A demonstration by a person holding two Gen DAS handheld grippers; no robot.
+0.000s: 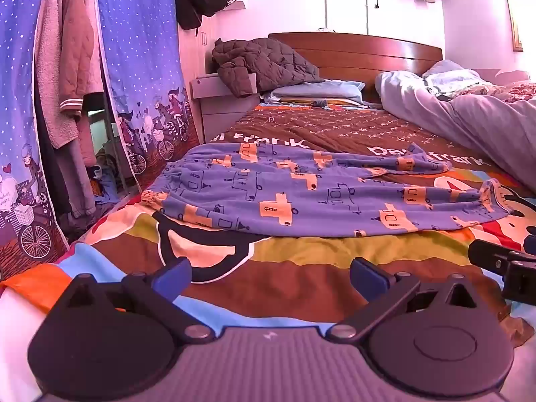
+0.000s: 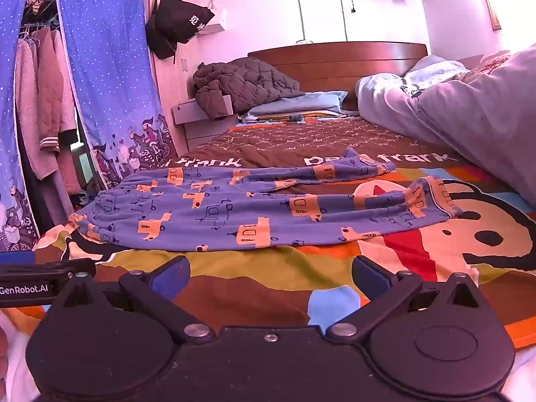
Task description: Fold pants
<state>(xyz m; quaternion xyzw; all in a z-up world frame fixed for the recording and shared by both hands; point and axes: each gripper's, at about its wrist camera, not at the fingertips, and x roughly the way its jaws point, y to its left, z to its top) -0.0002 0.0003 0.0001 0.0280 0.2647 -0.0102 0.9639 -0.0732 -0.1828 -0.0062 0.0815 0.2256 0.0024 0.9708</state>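
Bed: colourful cartoon bedspread (image 1: 301, 258) runs ahead of both tongs to a wooden headboard (image 2: 338, 58).
Pants: blue patterned pants (image 2: 234, 211) lie spread flat just beyond the tongs, waistband toward the left.
Left gripper (image 1: 270, 273): jaws wide apart, nothing between them.
Right gripper (image 2: 270, 273): jaws wide apart, nothing between them.

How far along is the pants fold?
Done: the pants lie spread flat on the bedspread, waistband left, both legs running right, unfolded. In hand: nothing; the left gripper and right gripper are open, short of the cloth. Left: every fold.
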